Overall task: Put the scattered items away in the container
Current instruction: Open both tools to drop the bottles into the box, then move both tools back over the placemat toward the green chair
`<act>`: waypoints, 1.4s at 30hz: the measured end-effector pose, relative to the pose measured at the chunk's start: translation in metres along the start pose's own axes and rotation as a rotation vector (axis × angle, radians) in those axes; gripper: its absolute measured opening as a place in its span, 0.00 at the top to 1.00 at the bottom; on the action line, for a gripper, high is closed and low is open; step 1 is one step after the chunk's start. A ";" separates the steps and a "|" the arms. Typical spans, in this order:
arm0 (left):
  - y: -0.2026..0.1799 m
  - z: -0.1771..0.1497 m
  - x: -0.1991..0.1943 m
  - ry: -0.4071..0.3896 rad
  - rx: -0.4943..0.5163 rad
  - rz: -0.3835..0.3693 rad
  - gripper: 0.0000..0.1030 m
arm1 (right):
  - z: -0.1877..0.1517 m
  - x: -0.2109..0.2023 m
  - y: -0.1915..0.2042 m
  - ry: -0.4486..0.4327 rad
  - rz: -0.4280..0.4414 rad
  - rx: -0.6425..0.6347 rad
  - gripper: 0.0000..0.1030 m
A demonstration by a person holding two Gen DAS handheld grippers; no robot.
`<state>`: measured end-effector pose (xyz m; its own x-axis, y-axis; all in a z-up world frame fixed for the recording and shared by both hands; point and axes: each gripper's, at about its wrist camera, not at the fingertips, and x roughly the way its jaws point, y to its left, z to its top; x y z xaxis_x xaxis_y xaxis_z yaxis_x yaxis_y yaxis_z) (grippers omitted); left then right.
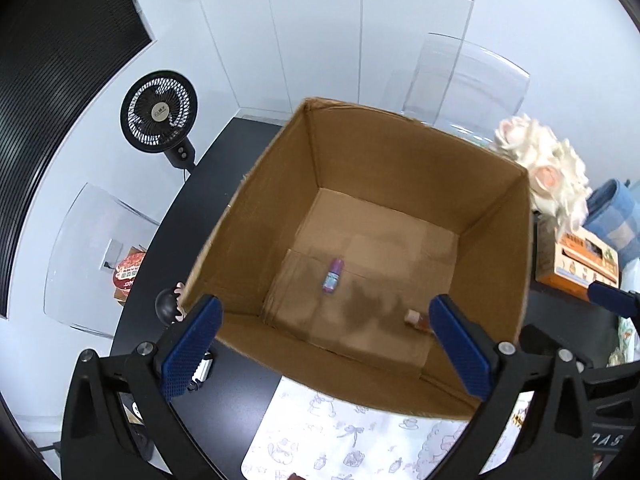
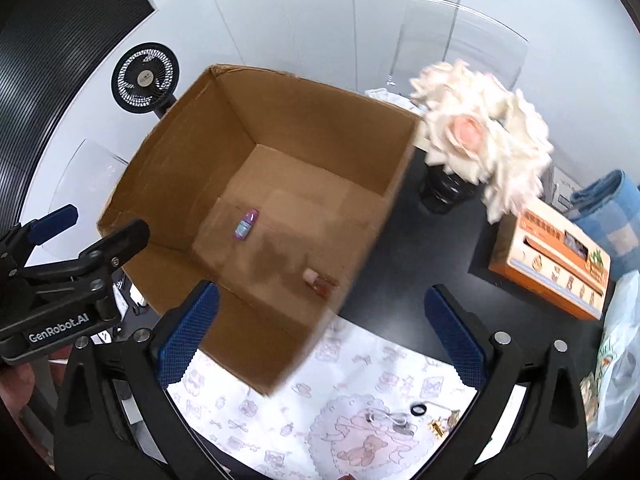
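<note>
My box (image 1: 276,184) sits on the table (image 2: 400,240), its near edge on a mat (image 2: 360,360). Inside lie two small bottles (image 1: 334,275) (image 1: 416,317) (well apart). Fan (image 1: 160,112) far left, flowers (image 2: 480,136) right.

Black surface (image 2: 400,264), cluttered.
You have on it a cardboard box (image 2: 192,184), patterned white cloth (image 2: 360,380), dark vase (image 2: 444,192) of flowers, orange carton (image 2: 552,264).

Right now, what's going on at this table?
A person holds two handheld grippers over an open cardboard box on a black table. Both the left gripper and right gripper are open and hold nothing. A small purple bottle and a small brown bottle already lie in the box. A few small items wait on the patterned mat.
</note>
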<state>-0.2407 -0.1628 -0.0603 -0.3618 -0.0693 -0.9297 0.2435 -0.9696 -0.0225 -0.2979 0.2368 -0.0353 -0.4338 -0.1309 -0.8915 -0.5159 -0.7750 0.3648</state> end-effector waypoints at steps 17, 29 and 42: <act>-0.081 -0.064 -0.031 0.008 0.047 -0.079 0.00 | -0.097 -0.052 -0.088 -0.061 -0.006 0.192 0.00; -0.155 -0.116 -0.034 0.058 0.160 -0.161 0.01 | -0.169 -0.069 -0.144 -0.066 -0.068 0.294 0.00; -0.211 -0.177 -0.012 0.144 0.286 -0.194 0.01 | -0.241 -0.054 -0.190 0.017 -0.108 0.387 0.00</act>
<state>-0.1281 0.0839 -0.1100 -0.2411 0.1366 -0.9608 -0.0859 -0.9892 -0.1191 0.0015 0.2417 -0.1216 -0.3512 -0.0738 -0.9334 -0.7993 -0.4956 0.3399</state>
